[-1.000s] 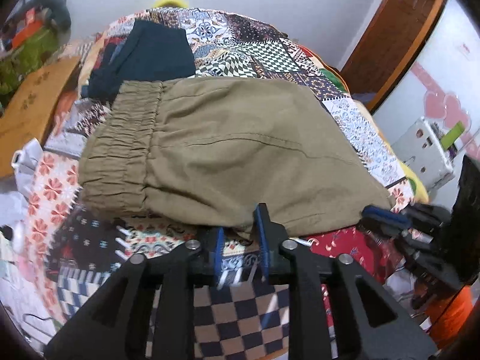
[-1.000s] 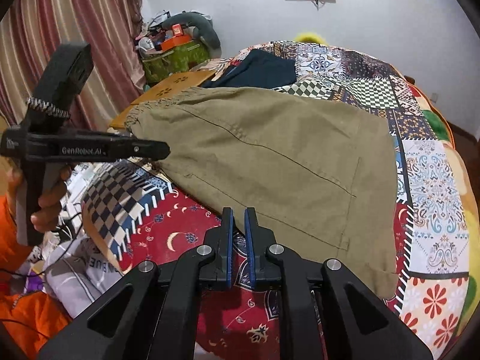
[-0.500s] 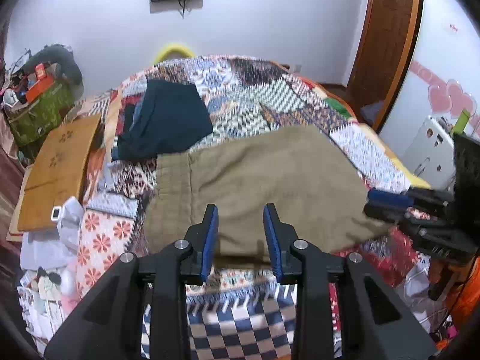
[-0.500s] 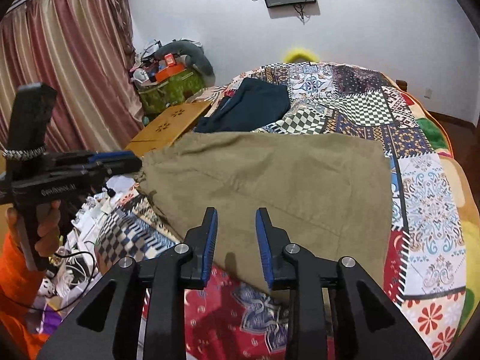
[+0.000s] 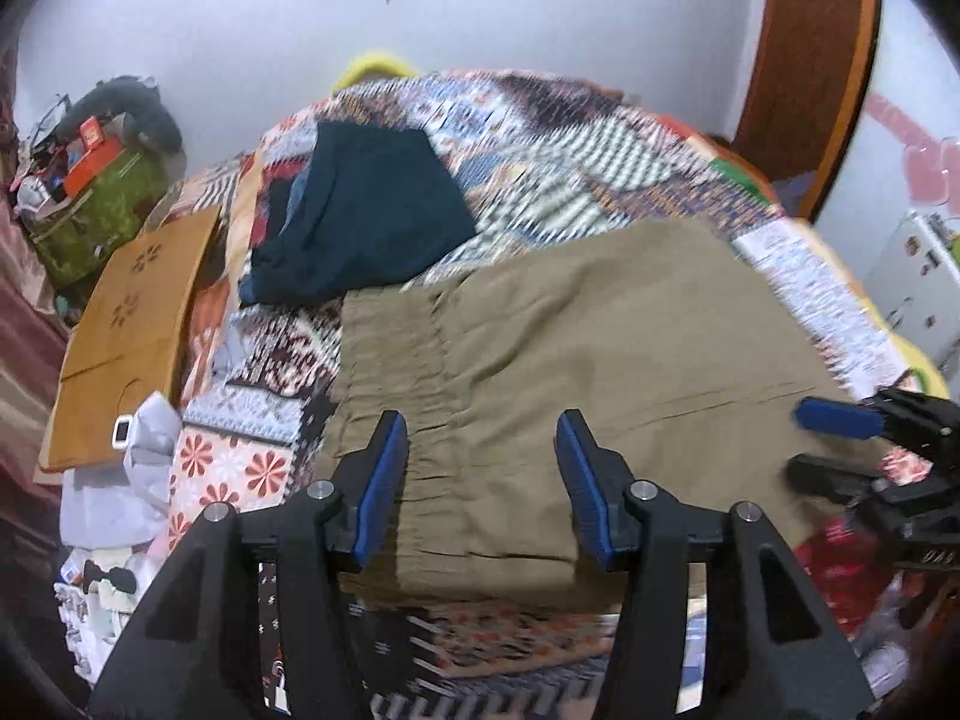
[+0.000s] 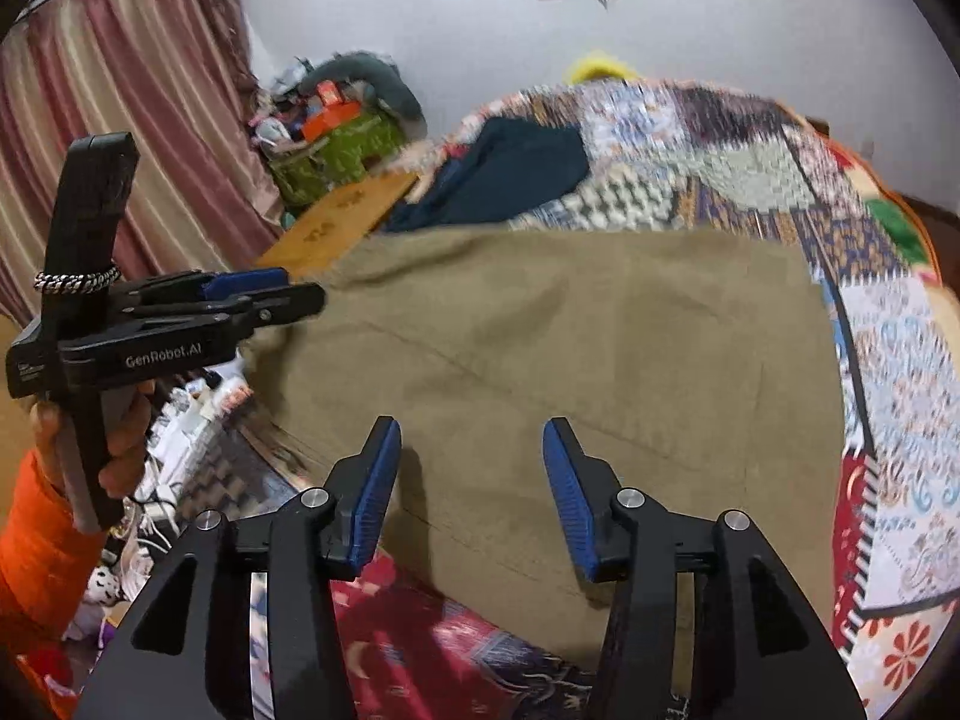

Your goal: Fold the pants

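Pants [image 5: 588,360], olive-khaki woven cloth, lay folded flat on the patchwork quilt [image 5: 600,138], straight ahead of and below both claws. Matte fabric with soft creases; a gathered elastic waistband with ribbed puckers sat ahead of the left gripper's [image 5: 480,480] left finger. A stitched seam line ran diagonally across the cloth beyond the right gripper [image 6: 471,492].

Left gripper: fingers spread wide apart, holding nothing, ribbed blue pads [image 5: 384,480] on black angular arms, hovering above the near edge of the pants. Contact couldn't be told.

Right gripper: also spread wide, empty, same blue ribbed pads [image 6: 378,492], over the near hem of the pants [image 6: 570,360]. In the left view it showed at far right, just beside the pants' right corner.

Dark navy garment [image 5: 360,216], soft and rumpled, lay beyond the pants on the quilt, apart from them. Flat wooden board [image 5: 132,324] with flower cutouts sat far left of the left claw. Quilt was colourful, blocky prints, blurred by motion.
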Tool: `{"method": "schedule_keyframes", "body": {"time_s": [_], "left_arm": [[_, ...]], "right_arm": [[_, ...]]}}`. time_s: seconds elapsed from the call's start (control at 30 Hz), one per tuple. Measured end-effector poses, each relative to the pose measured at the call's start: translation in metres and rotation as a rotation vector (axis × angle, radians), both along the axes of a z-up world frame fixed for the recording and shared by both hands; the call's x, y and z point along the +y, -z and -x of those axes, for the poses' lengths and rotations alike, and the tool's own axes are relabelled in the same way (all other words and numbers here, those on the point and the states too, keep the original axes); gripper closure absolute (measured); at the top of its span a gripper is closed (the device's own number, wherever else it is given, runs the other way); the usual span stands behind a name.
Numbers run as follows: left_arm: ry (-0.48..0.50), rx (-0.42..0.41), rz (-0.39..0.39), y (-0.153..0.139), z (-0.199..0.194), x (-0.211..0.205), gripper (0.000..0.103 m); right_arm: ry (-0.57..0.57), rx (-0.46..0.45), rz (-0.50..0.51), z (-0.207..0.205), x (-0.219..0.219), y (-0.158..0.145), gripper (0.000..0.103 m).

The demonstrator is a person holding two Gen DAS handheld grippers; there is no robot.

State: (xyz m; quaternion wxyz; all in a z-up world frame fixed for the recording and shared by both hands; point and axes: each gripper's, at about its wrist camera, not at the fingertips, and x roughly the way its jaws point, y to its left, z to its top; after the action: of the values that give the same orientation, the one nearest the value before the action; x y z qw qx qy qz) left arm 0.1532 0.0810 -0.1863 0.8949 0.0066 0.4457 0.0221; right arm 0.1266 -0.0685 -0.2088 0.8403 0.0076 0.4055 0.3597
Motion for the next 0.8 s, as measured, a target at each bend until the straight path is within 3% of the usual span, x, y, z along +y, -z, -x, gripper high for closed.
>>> {"method": "schedule_keyframes", "body": {"time_s": [0.23, 0.5, 0.7, 0.8], "left_arm": [[-0.046, -0.001, -0.039, 0.015, 0.008, 0.021, 0.038], [-0.048, -0.004, -0.049, 0.017, 0.012, 0.02, 0.037], [-0.039, 0.013, -0.039, 0.018, 0.013, 0.022, 0.035], [-0.041, 0.017, -0.043, 0.018, 0.012, 0.021, 0.033]], "right_arm": [[0.062, 0.031, -0.011, 0.001, -0.029, 0.012, 0.058], [0.176, 0.059, 0.046, 0.011, -0.078, 0.021, 0.057], [0.238, 0.117, -0.01, 0.017, -0.114, 0.032, 0.057], [0.248, 0.096, 0.009, 0.024, -0.116, 0.03, 0.057]]}}
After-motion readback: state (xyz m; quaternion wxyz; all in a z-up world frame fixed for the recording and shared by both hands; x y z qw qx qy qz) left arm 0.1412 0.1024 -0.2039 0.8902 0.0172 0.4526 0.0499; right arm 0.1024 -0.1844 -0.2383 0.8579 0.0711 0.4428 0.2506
